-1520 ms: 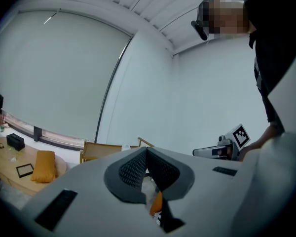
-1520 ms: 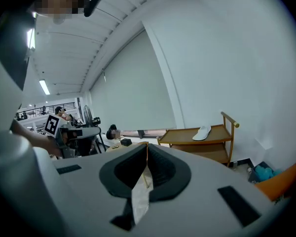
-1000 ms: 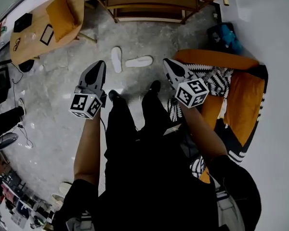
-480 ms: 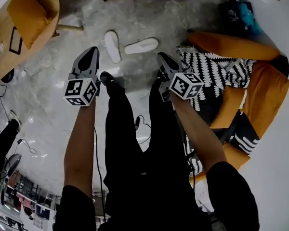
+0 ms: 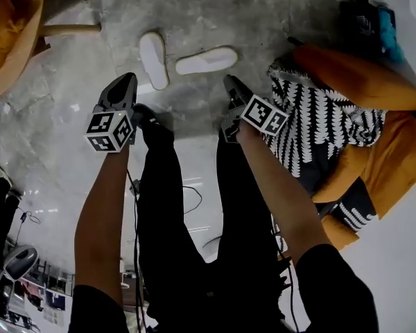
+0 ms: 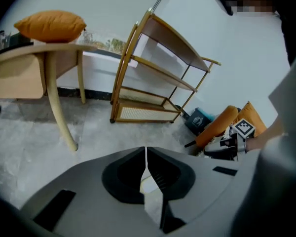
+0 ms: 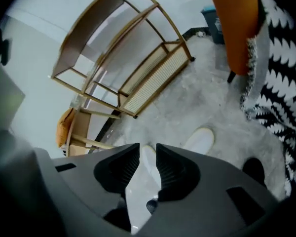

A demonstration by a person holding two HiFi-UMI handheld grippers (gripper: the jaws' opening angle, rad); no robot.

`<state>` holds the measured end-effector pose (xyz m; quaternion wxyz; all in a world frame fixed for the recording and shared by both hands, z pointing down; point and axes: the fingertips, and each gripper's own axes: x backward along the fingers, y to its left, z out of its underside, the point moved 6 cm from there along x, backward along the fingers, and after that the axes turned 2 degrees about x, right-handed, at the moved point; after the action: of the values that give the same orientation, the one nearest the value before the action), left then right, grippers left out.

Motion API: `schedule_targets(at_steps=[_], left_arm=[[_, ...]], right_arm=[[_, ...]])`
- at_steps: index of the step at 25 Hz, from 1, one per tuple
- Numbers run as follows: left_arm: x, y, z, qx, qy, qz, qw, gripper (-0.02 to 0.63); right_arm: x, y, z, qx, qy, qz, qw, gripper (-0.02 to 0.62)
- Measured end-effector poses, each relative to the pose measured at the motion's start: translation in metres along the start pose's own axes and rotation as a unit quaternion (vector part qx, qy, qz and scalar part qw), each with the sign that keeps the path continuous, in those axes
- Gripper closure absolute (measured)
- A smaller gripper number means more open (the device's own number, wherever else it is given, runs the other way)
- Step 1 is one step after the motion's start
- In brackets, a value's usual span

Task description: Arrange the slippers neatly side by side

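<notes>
Grey stone floor (image 5: 76,137), white slippers (image 5: 153,60) askew, left tool (image 5: 126,79) closed empty, right tool (image 5: 231,83) just opening, empty

Two white slippers lie on the floor (image 5: 215,5) at the upper centre of the head view: the left-hand slipper (image 5: 153,60) and the right-hand slipper (image 5: 206,60). At the right of that view there is one black-and-white patterned blanket (image 5: 326,120), with one long orange cushion (image 5: 353,82) above it and one dark bag (image 5: 371,23) in the upper right corner. The left gripper view shows one wooden rack (image 6: 158,78) at centre, one table (image 6: 19,65) at the left and one orange pillow (image 6: 52,25) on it.
</notes>
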<state>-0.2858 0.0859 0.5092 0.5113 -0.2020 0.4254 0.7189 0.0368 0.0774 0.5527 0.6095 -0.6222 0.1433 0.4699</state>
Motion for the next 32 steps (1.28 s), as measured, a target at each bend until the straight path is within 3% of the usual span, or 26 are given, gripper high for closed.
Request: schedule_targets(at_steps=[7, 13, 17, 24, 29, 32], left_arm=[[-0.04, 0.021, 0.048, -0.003, 0.019, 0.008, 0.9998, 0.588], [-0.065, 0.032, 0.051, 0.003, -0.025, 0.046, 0.9986, 0.588], [-0.078, 0.035, 0.05, -0.003, -0.047, 0.064, 0.9968, 0.588], [-0.108, 0.03, 0.054, -0.011, -0.052, 0.082, 0.9952, 0.588], [-0.115, 0.028, 0.052, -0.021, -0.052, 0.087, 0.9946, 0.588], [-0.114, 0.026, 0.055, -0.024, -0.047, 0.088, 0.9947, 0.588]], right_arm=[[-0.076, -0.058, 0.028, -0.064, 0.046, 0.022, 0.997, 0.465], [-0.123, -0.115, 0.038, -0.141, 0.031, 0.079, 0.986, 0.465], [-0.145, -0.146, 0.05, -0.175, 0.031, 0.095, 0.979, 0.465], [-0.173, -0.165, 0.061, -0.215, 0.027, 0.103, 0.971, 0.466], [-0.189, -0.165, 0.063, -0.223, 0.018, 0.09, 0.97, 0.541], [-0.186, -0.167, 0.06, -0.217, 0.009, 0.083, 0.973, 0.552]])
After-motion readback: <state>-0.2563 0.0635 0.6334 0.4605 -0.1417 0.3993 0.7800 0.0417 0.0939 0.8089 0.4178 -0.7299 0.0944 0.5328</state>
